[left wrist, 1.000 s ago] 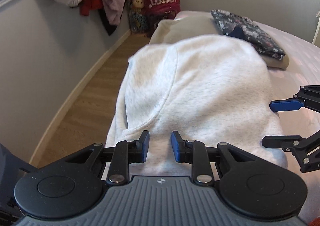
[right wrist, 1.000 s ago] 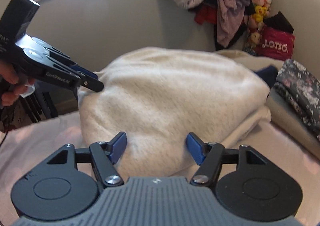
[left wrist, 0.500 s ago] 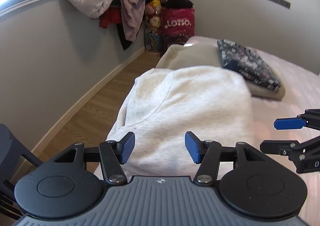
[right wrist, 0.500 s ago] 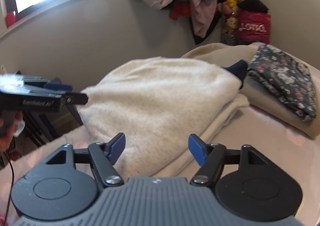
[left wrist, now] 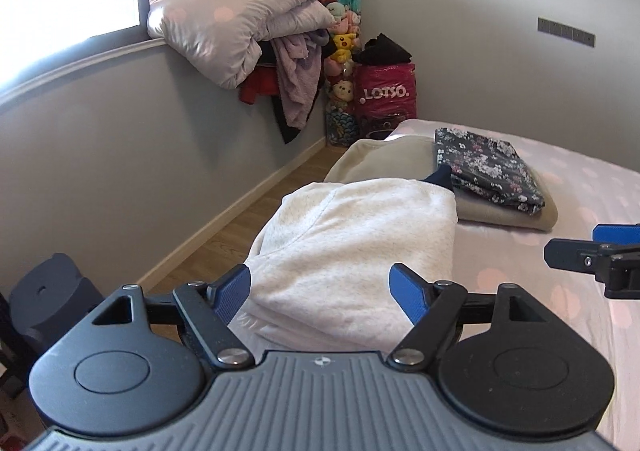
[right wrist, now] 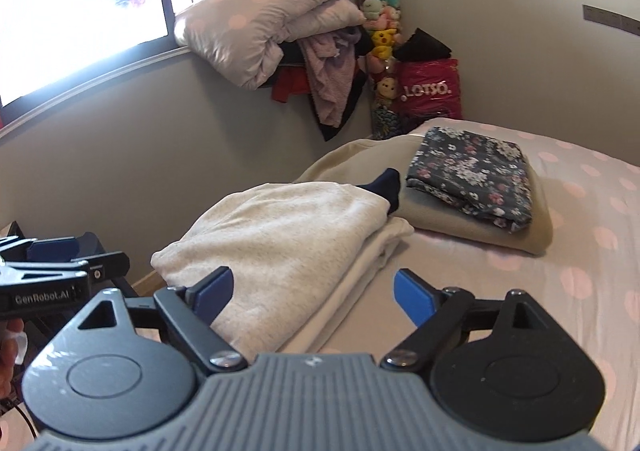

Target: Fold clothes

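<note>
Both grippers have lifted up and back from the pale grey sweatshirt (left wrist: 356,247) since a second ago, when their blue pads sat low against the cloth; the room's far corner now fills the upper frame. The left gripper (left wrist: 320,289) stands wide, its jaws opening, with nothing pressed between the pads; the right gripper (right wrist: 310,289) is likewise wide and opening, empty. The sweatshirt lies folded on the bed (right wrist: 520,291) near its edge, just in front of a beige folded garment (right wrist: 472,229) that carries a dark floral one (right wrist: 472,175). By the look of it, this piece's fold is finished and released. The next move likely calls for setting it with the finished stack or fetching another garment, though no unfolded one shows on the bed. The right wrist view shows the sweatshirt's layered right edge, a navy scrap (right wrist: 386,187) behind it, and the person's fingers (right wrist: 10,343) on the left handle. The left wrist view alone shows the wooden floor (left wrist: 224,235) and a dark stool (left wrist: 52,299) beside the bed.
</note>
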### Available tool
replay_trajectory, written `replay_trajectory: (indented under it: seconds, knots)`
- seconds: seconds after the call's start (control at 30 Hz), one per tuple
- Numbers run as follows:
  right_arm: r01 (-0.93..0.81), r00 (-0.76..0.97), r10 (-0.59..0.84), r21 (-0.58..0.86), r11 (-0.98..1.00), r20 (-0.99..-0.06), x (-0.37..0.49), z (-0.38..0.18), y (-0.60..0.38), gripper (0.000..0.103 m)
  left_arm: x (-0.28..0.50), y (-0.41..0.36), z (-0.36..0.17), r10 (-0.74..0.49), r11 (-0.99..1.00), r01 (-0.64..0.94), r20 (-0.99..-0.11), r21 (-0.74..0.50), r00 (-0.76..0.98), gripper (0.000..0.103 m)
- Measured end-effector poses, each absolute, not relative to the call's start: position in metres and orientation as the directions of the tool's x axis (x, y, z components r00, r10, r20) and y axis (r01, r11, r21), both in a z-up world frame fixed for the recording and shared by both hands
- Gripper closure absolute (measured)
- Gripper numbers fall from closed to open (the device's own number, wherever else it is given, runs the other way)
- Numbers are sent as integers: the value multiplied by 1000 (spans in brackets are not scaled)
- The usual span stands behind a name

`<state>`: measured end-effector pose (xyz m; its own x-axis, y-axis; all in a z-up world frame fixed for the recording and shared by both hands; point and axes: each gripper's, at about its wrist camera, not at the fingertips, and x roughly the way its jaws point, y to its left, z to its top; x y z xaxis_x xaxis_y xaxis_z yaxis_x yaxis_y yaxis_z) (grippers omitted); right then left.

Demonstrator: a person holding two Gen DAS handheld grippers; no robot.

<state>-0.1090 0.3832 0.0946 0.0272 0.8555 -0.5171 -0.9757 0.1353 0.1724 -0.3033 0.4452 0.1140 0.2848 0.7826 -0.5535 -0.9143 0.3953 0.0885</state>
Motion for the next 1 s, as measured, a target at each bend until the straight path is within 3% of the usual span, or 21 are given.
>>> replay_trajectory:
  seconds: [0.43, 0.8, 1.0]
  knots:
    - [-963, 123, 867, 153, 221, -483, -107, 101, 319, 6, -284, 382, 130, 817, 374, -923, -505, 94, 279, 26]
    - [-967, 124, 887, 144, 208, -445, -124, 94, 282, 6, -292, 359, 116, 794, 358, -930, -550, 83, 257, 25]
    - [-970, 48, 891, 194, 150, -451, -135, 83, 271, 3, -311, 349, 112, 786, 357, -932, -560, 63, 263, 18]
